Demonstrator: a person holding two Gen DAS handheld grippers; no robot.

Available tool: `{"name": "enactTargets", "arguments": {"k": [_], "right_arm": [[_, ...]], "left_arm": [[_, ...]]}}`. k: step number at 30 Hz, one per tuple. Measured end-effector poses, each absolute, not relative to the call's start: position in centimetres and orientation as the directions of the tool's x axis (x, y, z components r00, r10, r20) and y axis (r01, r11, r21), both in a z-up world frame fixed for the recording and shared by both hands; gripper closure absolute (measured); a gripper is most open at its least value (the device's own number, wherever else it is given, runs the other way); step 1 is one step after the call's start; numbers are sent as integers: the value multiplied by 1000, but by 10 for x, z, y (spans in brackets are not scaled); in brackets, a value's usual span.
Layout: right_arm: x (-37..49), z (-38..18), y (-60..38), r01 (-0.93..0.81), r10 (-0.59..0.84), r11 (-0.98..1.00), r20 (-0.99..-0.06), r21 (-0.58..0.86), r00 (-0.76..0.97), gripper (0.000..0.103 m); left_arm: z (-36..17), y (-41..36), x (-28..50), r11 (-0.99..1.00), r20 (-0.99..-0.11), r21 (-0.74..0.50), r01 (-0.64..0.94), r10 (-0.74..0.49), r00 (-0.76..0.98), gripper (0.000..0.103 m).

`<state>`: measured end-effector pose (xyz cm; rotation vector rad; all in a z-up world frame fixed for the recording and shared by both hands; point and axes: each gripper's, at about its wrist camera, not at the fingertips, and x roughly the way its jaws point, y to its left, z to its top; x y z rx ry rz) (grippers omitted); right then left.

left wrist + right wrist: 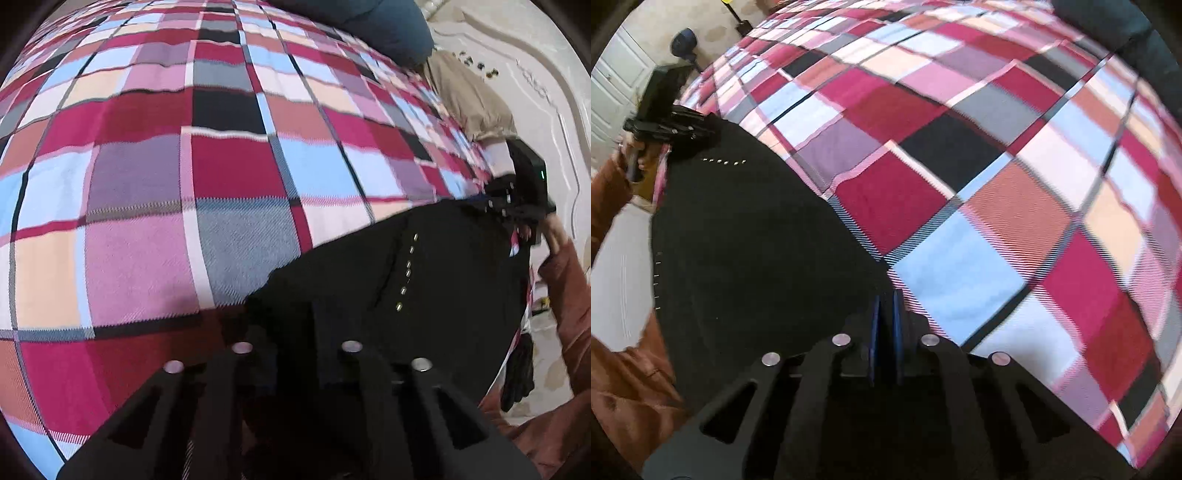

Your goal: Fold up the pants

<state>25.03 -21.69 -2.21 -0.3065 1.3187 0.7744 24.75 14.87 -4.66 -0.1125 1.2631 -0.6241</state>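
In the left wrist view, the left hand-held gripper (pixel 295 332) tips down and is pinched on the black pants (pixel 424 295) lying on the checked bed cover (pixel 184 184), and in the right wrist view, the right hand-held gripper (pixel 885 325) tips down steeply, its 2 blue pads (pixel 874 325) squeezed on the pants' edge.

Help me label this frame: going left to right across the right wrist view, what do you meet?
Orange sleeve → the left tool at the pants' far corner → black pants → the right tool, shut at the pants' near edge → plaid bedcover.
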Motion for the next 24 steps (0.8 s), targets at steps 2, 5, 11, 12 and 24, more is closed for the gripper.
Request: {"name": "enactTargets", "arguments": {"k": [2, 5, 11, 12, 24], "right_arm": [[230, -6, -211, -682, 306, 719, -942, 134, 137, 97], [199, 25, -214, -652, 310, 757, -903, 46, 296, 97], [109, 69, -229, -614, 346, 787, -784, -56, 515, 97], [89, 69, -230, -606, 343, 793, -774, -67, 533, 97], [-34, 13, -242, -508, 295, 857, -734, -80, 613, 87]], "left_arm": [[-40, 149, 245, 817, -837, -424, 391, -518, 175, 93], [-30, 146, 235, 794, -819, -431, 429, -544, 183, 93], [-3, 136, 196, 710, -725, -484, 511, -652, 220, 93], [1, 138, 189, 695, -703, -500, 517, -674, 227, 93], [-6, 169, 87, 648, -607, -600, 469, -751, 260, 84]]}}
